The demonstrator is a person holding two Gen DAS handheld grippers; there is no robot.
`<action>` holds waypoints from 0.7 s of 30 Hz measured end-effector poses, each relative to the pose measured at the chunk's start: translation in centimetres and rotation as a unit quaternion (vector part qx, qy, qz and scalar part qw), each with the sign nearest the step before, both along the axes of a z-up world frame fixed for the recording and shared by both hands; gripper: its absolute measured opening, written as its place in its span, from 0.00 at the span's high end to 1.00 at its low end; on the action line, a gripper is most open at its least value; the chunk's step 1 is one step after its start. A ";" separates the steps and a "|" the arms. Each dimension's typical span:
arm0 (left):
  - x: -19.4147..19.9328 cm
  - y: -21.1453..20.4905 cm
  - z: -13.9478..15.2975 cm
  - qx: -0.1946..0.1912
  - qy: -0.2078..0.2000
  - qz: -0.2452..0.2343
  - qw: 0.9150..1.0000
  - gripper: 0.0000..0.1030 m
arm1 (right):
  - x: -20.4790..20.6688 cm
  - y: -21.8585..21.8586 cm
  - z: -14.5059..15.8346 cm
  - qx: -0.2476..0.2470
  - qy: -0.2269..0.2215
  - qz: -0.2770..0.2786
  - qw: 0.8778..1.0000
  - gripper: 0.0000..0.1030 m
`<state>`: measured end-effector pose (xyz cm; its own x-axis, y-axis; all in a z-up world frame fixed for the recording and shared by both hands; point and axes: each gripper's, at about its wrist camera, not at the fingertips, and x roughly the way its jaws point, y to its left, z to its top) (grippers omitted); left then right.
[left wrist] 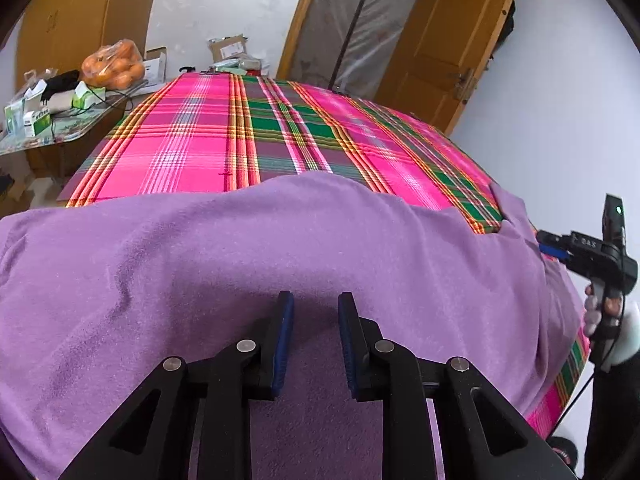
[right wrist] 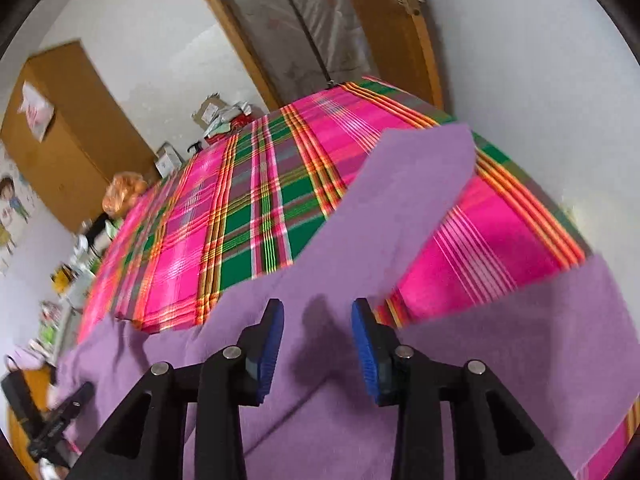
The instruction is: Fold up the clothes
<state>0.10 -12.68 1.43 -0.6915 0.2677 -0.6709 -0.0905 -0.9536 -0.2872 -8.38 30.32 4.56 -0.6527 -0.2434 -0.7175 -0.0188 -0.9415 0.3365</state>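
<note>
A purple garment (left wrist: pixel 248 264) lies spread over the near part of a pink and green plaid cloth (left wrist: pixel 240 136). My left gripper (left wrist: pixel 316 300) hovers just over the garment's middle, open, nothing between its blue pads (left wrist: pixel 282 344). In the right wrist view the garment (right wrist: pixel 520 344) covers the near edge, and one sleeve (right wrist: pixel 404 184) stretches away across the plaid (right wrist: pixel 248 224). My right gripper (right wrist: pixel 318 308) is open above the base of that sleeve, holding nothing. The right gripper (left wrist: pixel 554 244) also shows at the garment's right end, held by a gloved hand (left wrist: pixel 604 316).
A side table (left wrist: pixel 68 132) at the left carries small boxes and a bag of oranges (left wrist: pixel 114 65). Cardboard boxes (left wrist: pixel 230 50) sit beyond the far edge. A wooden door (left wrist: pixel 452 36) and plastic-covered doorway stand behind; white wall is on the right.
</note>
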 end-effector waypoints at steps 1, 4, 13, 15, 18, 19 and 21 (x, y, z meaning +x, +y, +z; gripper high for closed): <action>0.0 0.0 -0.1 0.000 0.000 0.000 1.000 0.77 | -0.7 -0.6 0.0 0.013 0.000 0.004 1.000 0.64; 0.1 -0.1 -0.1 0.006 0.000 0.000 1.000 0.77 | -2.7 -2.2 -0.2 0.046 -0.006 0.010 0.999 0.64; 0.0 -1.0 -0.3 0.041 0.000 -0.001 0.999 0.77 | -5.9 -3.2 -1.4 0.089 -0.025 -0.004 0.996 0.77; 0.0 -1.2 -0.3 0.049 -0.001 -0.002 0.999 0.77 | -6.2 -2.6 -1.6 0.088 -0.026 -0.013 0.996 0.90; 0.0 -1.3 -0.4 0.054 -0.001 -0.002 0.999 0.77 | -6.1 -1.2 -2.0 0.058 -0.027 -0.014 0.998 0.96; 0.0 -1.2 -0.4 0.054 -0.001 -0.002 0.999 0.77 | -5.9 -0.9 -2.0 0.049 -0.025 -0.014 0.998 0.97; 0.0 -1.3 -0.4 0.055 -0.001 -0.002 0.998 0.77 | -5.5 -0.2 -1.8 0.033 -0.020 -0.015 0.999 0.97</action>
